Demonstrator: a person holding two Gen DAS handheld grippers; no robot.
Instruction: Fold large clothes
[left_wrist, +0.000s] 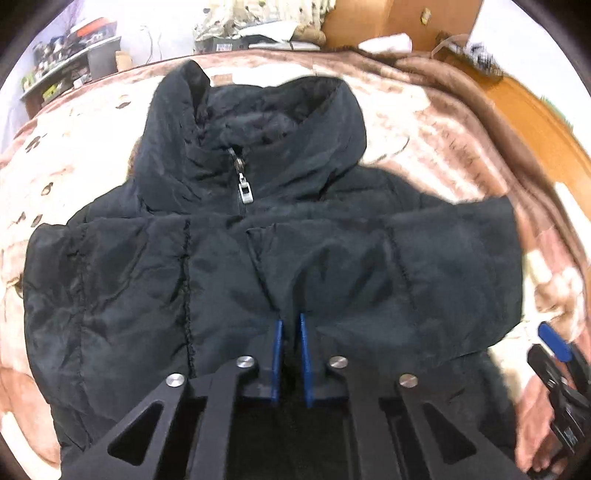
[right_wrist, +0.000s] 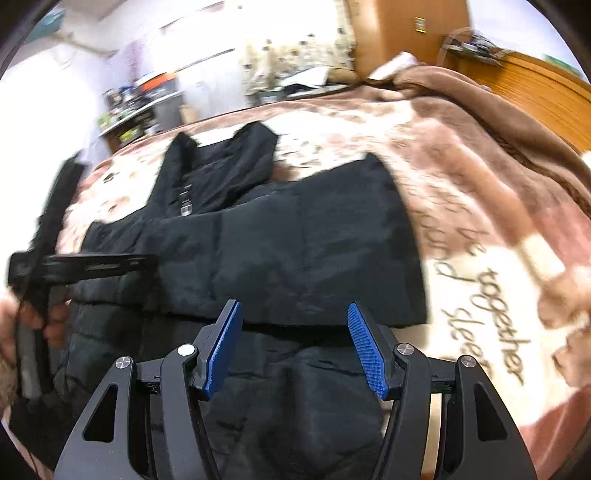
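A black padded hooded jacket (left_wrist: 229, 280) lies front up on a bed, hood far, zipper pull (left_wrist: 245, 192) at the collar. Both sleeves are folded across the chest. My left gripper (left_wrist: 291, 323) is nearly closed, blue pads pinching a fold of the jacket at the folded sleeve. In the right wrist view the jacket (right_wrist: 295, 251) fills the middle, and my right gripper (right_wrist: 293, 314) is open and empty just above the folded sleeve's near edge. The left gripper's black frame (right_wrist: 48, 266) shows at the left; the right gripper (left_wrist: 554, 347) shows at the left view's right edge.
The jacket rests on a brown and cream blanket (right_wrist: 480, 229) with cursive writing. A wooden headboard (right_wrist: 535, 85) stands at the right. Cluttered shelves (left_wrist: 70, 62) and a wooden cabinet (left_wrist: 399, 18) are beyond the bed.
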